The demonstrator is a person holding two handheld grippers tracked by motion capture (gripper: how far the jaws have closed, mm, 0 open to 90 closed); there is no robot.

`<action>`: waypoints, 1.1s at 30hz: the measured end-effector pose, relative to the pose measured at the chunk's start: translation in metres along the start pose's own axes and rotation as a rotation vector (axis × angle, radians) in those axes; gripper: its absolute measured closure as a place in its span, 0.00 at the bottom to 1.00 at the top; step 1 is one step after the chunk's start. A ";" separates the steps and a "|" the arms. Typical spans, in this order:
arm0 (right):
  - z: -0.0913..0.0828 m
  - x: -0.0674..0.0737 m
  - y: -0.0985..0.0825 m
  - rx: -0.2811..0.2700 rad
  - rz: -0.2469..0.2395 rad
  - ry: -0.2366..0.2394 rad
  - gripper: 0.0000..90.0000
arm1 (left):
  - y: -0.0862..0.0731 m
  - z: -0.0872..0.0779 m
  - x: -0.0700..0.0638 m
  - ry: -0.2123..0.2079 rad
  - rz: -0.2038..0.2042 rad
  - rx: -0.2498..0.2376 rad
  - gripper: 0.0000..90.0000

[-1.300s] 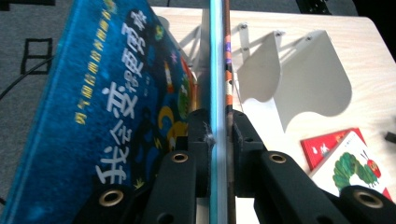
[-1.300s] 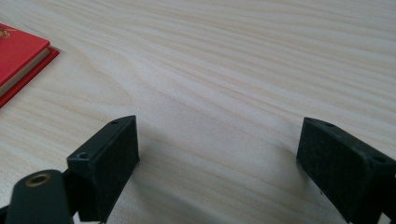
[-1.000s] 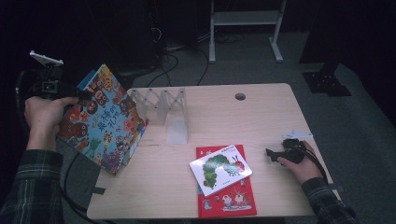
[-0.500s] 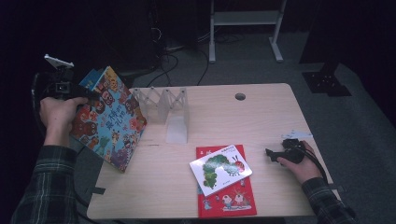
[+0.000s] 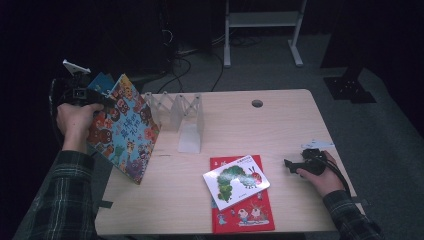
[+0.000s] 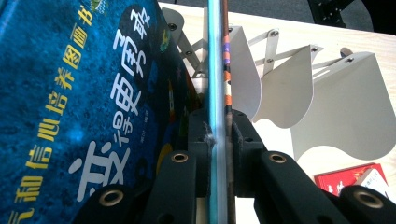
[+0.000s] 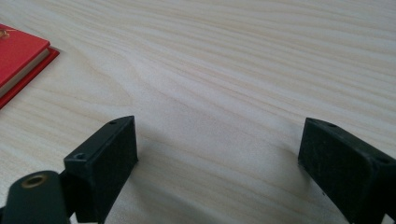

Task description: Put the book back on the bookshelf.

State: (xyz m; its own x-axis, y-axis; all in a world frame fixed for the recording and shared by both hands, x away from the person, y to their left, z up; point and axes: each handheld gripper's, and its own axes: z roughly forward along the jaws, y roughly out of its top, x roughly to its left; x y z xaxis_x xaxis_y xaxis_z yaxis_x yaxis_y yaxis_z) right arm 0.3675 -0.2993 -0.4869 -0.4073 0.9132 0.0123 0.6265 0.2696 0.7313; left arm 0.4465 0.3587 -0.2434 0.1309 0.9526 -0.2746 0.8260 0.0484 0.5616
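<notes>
My left gripper [image 5: 100, 100] is held up at the table's left edge, shut on two thin picture books [image 5: 122, 131]. In the left gripper view its jaws [image 6: 217, 135] pinch a blue book with yellow and white characters [image 6: 84, 93] and a second book with a striped spine [image 6: 226, 60], both edge-on. Just past them stands a white accordion book rack [image 6: 289, 88], seen on the table [image 5: 180, 115] right of the books. My right gripper [image 5: 296, 164] rests on the table at the right, open, with bare wood between its pads [image 7: 219, 149].
A white caterpillar book [image 5: 236, 181] lies on a red book [image 5: 245, 215] near the front middle of the wooden table [image 5: 280, 125]. A cable hole [image 5: 257, 103] is at the back. A small white card [image 5: 318, 144] lies by the right edge.
My left hand has carried the gripped books to the right and slightly down, closer to the white rack. The right gripper has stayed where it was.
</notes>
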 end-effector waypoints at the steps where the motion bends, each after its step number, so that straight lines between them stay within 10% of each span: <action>1: 0.000 0.000 0.000 0.000 -0.001 0.000 0.12 | 0.000 0.000 0.000 0.000 0.005 0.001 0.90; 16: 0.000 0.000 0.000 0.001 0.001 0.001 0.12 | 0.002 -0.025 0.000 0.044 0.058 -0.086 0.85; 18: 0.000 0.000 0.000 0.001 0.001 0.001 0.12 | 0.002 -0.033 0.002 -0.035 0.042 -0.130 0.85; 33: 0.000 0.001 0.000 0.001 -0.001 0.002 0.12 | 0.000 -0.032 -0.011 -0.088 0.086 -0.186 0.83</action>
State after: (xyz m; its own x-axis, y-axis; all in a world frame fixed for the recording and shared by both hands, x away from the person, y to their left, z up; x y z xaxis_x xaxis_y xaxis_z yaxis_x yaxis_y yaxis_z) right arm 0.3668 -0.2988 -0.4869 -0.4092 0.9123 0.0131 0.6269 0.2707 0.7306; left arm 0.4272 0.3581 -0.2153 0.2502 0.9262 -0.2820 0.6958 0.0305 0.7176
